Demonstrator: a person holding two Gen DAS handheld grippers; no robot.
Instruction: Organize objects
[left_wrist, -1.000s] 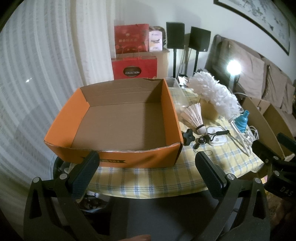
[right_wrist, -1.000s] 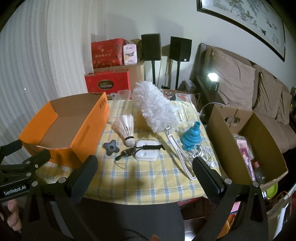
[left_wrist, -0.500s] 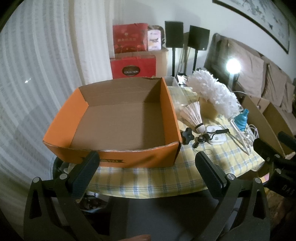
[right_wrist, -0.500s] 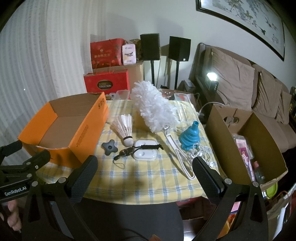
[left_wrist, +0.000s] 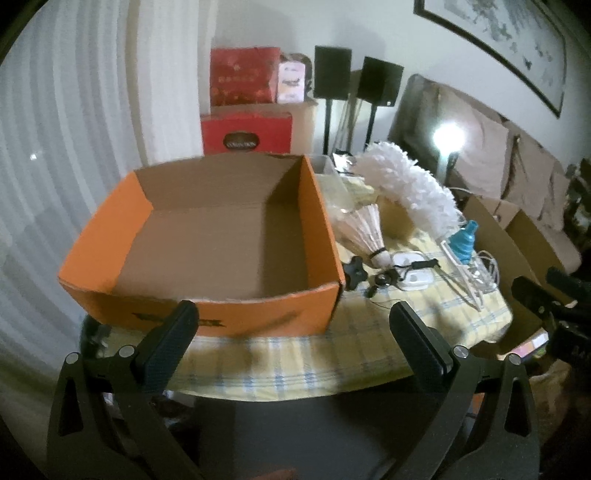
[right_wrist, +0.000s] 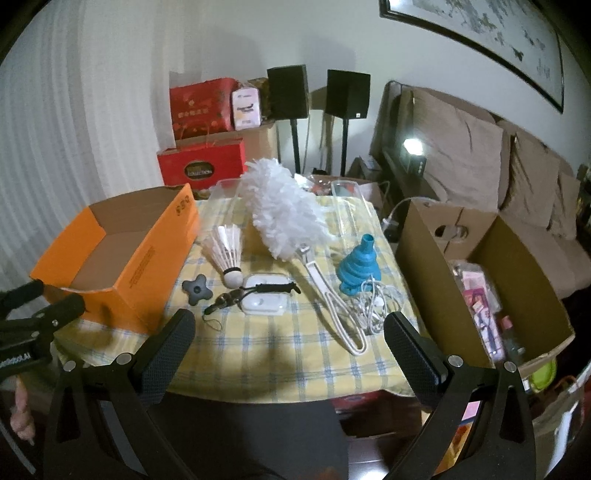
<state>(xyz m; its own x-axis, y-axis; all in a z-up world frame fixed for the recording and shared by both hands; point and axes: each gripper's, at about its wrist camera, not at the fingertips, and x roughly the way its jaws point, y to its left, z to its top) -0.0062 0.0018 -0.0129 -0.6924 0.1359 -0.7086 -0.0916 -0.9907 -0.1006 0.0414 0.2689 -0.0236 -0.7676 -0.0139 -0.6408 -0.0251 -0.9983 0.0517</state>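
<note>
Living room in a home. Sofa (right_wrist: 480, 155) with brown cushions along the right wall, framed picture (right_wrist: 476, 40) above it, two black speakers (right_wrist: 317, 92) on stands at the back, pale curtain (right_wrist: 74, 140) at left. Red gift boxes (right_wrist: 201, 133) stacked by the wall; counter (right_wrist: 280, 354) covered with a yellow checked cloth.

The table (right_wrist: 303, 354) is covered in a woven yellow-and-blue checked cloth, matt and slightly creased. The orange box (right_wrist: 147, 266) is cardboard, its outside printed smooth orange and its inside raw brown and dull. The duster (right_wrist: 284, 214) has a fluffy white fibre head and a glossy white plastic handle. The funnel (right_wrist: 356, 271) looks like matt blue rubbery silicone in ridged folds. The shuttlecock (right_wrist: 227, 251) has white feathers. Both grippers' fingers (right_wrist: 170, 354) are black plastic with finely textured pads.
</note>
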